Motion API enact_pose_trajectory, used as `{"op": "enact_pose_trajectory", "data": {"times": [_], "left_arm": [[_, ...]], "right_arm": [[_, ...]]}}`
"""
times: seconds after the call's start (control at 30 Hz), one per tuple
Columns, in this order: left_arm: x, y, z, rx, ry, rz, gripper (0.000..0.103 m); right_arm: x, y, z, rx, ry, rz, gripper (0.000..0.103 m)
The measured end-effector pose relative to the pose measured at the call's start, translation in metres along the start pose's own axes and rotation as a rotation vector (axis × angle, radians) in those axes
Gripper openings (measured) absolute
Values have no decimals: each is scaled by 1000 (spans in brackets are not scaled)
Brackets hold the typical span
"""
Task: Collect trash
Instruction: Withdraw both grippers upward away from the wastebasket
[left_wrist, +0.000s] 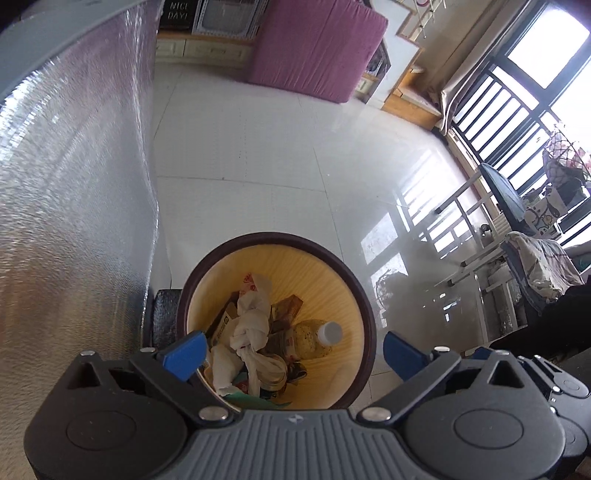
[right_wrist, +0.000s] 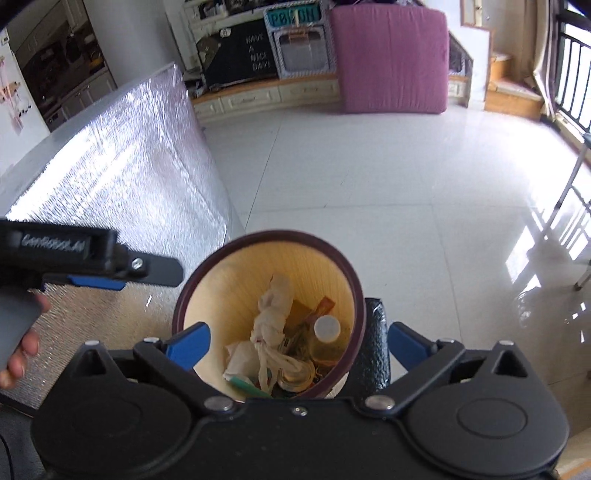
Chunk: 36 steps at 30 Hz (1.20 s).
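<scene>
Both claws hung over the bin (left_wrist: 354, 295), looking down into it. Left gripper (left_wrist: 291, 352): jaws spread wide, nothing btwn the blue pads. Right gripper (right_wrist: 299, 345): same, wide apart & empty. The bin, dark rim w/ yellow inside, stood on the white tile floor (right_wrist: 369, 177) just beside the foil-covered block (right_wrist: 122, 155). Trash lay at the bin's bottom: a knotted white bag (right_wrist: 271, 325) near the middle, a white-capped bottle (right_wrist: 327, 328) toward the right wall, crumpled paper (left_wrist: 225, 365) & wrappers around them. A hand (right_wrist: 22, 347) showed at the right-wrist view's left edge, on the left tool's grip. My read: drop step looks done, load is in. Next call: swing off the bin, scan floor & block top for leftover scraps. None visible on the floor here, so maybe finished.
</scene>
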<state>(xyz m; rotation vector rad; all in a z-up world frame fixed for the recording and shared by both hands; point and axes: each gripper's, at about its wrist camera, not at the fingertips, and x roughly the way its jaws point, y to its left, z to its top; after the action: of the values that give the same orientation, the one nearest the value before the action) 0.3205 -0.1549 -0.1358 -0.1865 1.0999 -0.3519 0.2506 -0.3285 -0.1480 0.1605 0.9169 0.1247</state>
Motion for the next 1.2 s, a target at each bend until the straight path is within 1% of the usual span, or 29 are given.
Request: {"op": "enact_pose_trajectory", "data": {"times": [0.23, 0.43, 0.53, 0.77, 0.87, 1.0, 1.2], "left_arm": [[-45, -2, -18, 26, -63, 4, 103], [-85, -6, -38, 71, -141, 59, 103], [-104, -7, -49, 87, -175, 72, 103], [-143, -4, -82, 120, -259, 112, 103], [-157, -3, -96, 131, -283, 127, 103], [-169, -4, -116, 181, -317, 180, 103], [-178, 0, -140, 193, -334, 203, 103]], "right_arm": [[-41, 8, -3, 22, -53, -56, 103], [-80, 13, -9, 59, -119, -76, 103], [-95, 16, -14, 74, -148, -87, 103], [-127, 28, -32, 69, -194, -110, 103], [-137, 34, -42, 56, -210, -117, 103], [-151, 42, -54, 40, -227, -128, 103], [-164, 54, -71, 37, -255, -132, 103]]}}
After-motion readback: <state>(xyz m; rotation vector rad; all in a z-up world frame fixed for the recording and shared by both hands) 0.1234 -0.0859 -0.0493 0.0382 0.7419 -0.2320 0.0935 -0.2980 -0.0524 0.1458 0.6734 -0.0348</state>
